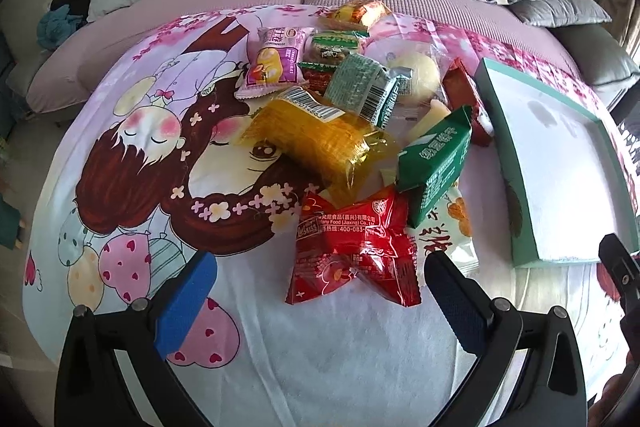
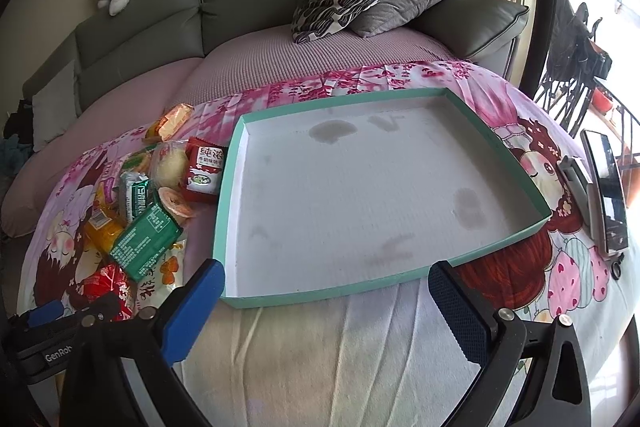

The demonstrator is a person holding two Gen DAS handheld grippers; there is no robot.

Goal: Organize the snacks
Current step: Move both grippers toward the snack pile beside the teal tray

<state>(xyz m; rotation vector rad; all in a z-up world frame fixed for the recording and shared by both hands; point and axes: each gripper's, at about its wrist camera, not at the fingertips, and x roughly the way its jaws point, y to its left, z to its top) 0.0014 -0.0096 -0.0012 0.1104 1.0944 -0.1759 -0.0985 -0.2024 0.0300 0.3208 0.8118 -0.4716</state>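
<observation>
Spreading wide with nothing gripped, the left tool (image 1: 320, 291) is held just short of a red packet (image 1: 354, 247) printed "Food (Jiaxing) Co." and "400-083". Beyond that packet the snack pile (image 1: 352, 99) is heaped on a cartoon-printed sheet (image 1: 140, 155): a green packet (image 1: 434, 157) with Chinese writing, a yellow clear-wrapped roll (image 1: 320, 137) with a barcode, and others partly buried. The right tool (image 2: 324, 291) is likewise held wide, at the near rim of a teal tray (image 2: 224, 195), which lies just right of the pile; only faint stains are seen inside. "GenRob", cut off, is read on a strap (image 2: 44, 357).
</observation>
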